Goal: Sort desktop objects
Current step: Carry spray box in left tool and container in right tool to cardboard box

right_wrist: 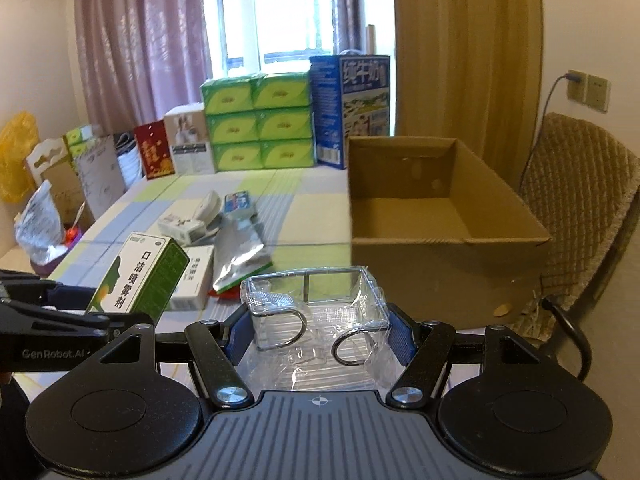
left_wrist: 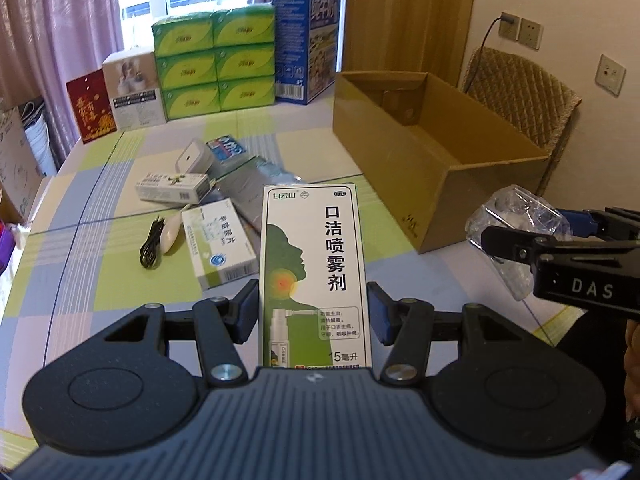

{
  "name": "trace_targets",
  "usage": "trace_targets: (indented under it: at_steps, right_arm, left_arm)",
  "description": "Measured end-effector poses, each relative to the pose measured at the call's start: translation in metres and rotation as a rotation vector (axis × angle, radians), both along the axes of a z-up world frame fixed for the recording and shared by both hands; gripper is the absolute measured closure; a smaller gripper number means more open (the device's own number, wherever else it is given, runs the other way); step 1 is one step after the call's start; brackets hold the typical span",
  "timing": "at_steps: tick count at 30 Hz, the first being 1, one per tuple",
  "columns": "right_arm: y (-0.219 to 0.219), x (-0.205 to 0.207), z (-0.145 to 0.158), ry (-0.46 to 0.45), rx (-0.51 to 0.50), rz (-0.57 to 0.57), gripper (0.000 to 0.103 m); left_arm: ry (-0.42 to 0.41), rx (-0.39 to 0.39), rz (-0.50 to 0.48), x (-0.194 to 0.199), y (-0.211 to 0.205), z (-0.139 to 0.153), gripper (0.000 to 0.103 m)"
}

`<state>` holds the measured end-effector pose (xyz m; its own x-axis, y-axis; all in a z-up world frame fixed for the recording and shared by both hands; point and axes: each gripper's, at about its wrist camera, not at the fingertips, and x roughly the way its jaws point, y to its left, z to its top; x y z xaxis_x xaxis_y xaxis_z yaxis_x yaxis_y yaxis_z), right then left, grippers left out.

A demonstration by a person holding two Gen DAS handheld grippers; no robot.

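The lower end of the spray box (left_wrist: 314, 276) is cut off behind the left gripper (left_wrist: 313, 312) body, and its blue pads are seen close against both long sides, so the box is held upright above the bench (left_wrist: 100, 208). The clear plastic holder (right_wrist: 320, 312), wrapped in crinkled film, is gripped between the pads of the right gripper (right_wrist: 320, 330); its contents are blurred by the film and only two wire rings can be made out. In the left wrist view just a corner of that holder (left_wrist: 516, 216) is seen past the right gripper's arm. The cardboard box (right_wrist: 440, 216) is seen open on the bench's right side, with nothing visible inside; its near floor is hidden by the front wall. A pile of small items is left on the bench: a white medicine box (left_wrist: 220, 240), a black cable (left_wrist: 151, 246), a silver pouch (right_wrist: 240, 256), all well apart from the cardboard box
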<state>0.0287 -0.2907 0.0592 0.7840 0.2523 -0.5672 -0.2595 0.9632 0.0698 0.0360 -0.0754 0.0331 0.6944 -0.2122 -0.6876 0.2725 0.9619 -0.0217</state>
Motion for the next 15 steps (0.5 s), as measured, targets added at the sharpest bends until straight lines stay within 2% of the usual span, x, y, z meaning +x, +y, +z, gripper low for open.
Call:
trace_targets:
  at_steps: [15]
  right_arm:
    - [-0.021,0.006,0.012,-0.006,0.037,-0.056,0.038]
  left_arm:
    - [-0.002,-0.008,-0.047,0.002,-0.023,0.010,0.053]
